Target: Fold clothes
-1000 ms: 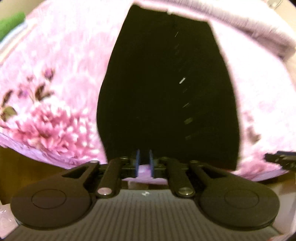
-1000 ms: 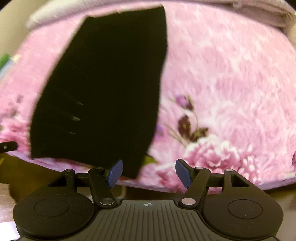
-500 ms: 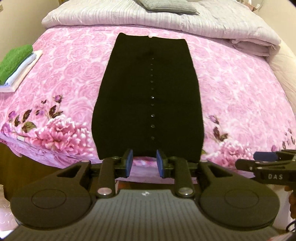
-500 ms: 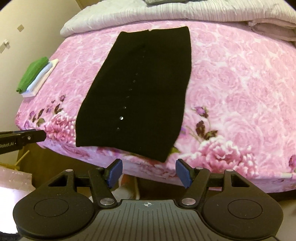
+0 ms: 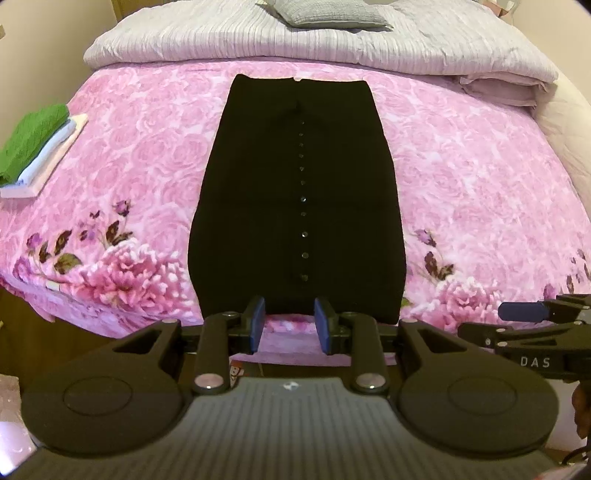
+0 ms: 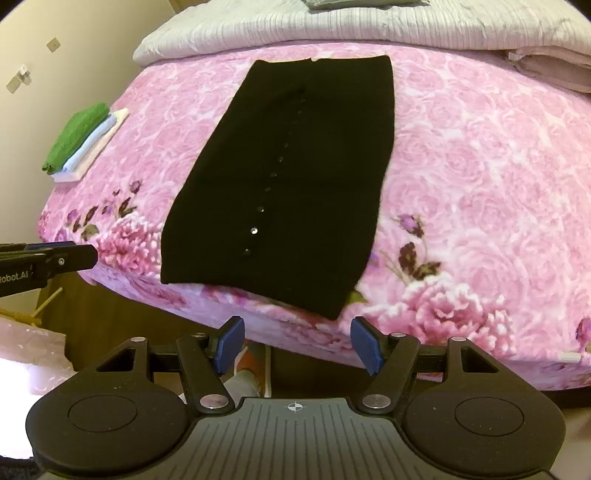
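**Both grippers hanging empty off the bed's near edge**

Left gripper (image 5: 289, 325): blue ribbed pads parted partway, having just been opening, nothing between them. Right gripper (image 6: 297, 345): jaws standing wide apart, gripping nothing. Both are hovering clear of the black garment (image 5: 297, 192), a long, narrow knit piece lying flat on the plush pink floral blanket (image 5: 480, 177), a row of small shiny buttons (image 5: 303, 218) running lengthwise. Folded green and pale clothes (image 5: 35, 146) are sitting stacked at the bed's left side; a rumpled grey quilt (image 5: 229, 35) is lying beyond.
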